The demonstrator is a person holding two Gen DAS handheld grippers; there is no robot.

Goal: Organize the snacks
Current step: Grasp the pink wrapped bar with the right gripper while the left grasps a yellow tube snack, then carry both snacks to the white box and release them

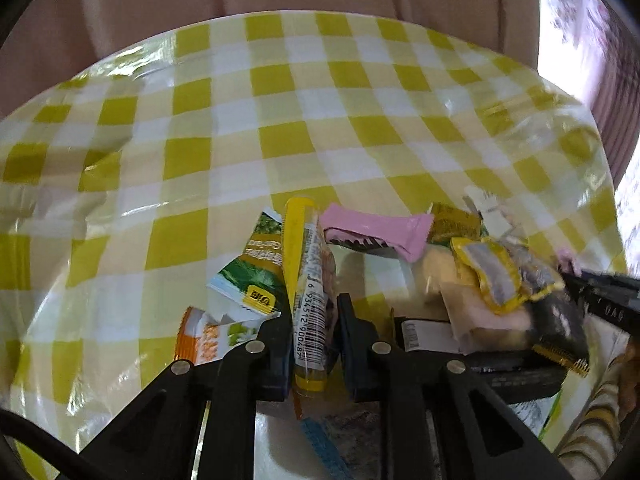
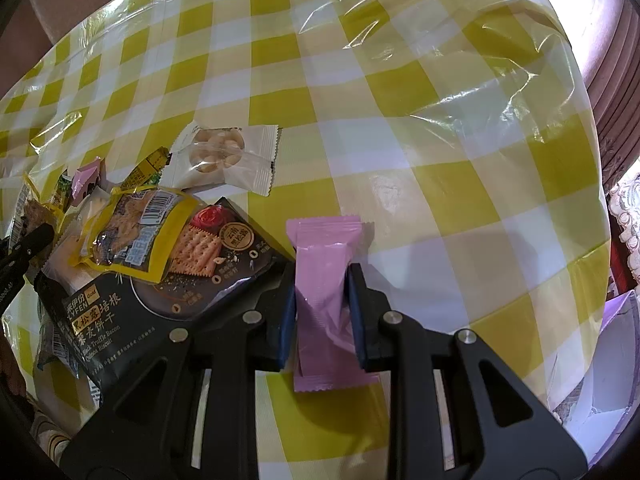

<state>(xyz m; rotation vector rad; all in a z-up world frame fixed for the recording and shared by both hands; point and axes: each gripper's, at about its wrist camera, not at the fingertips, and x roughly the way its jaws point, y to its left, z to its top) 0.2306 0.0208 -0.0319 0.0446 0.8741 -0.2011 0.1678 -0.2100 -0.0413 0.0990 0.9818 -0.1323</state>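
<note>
Left gripper (image 1: 314, 320) pinching yellow stick packet (image 1: 306, 280); right gripper (image 2: 322, 300) pinching pink bar (image 2: 320, 292). Snack pile (image 2: 132, 232) mostly unsorted, far table (image 2: 400, 120) bare.

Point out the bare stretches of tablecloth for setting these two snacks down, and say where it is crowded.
Bare checked tablecloth runs ahead and right of the right gripper, past the clear nut packet. In the left view it is bare beyond the pink bar and left of the green sachet. It is crowded around the black biscuit pack.
</note>
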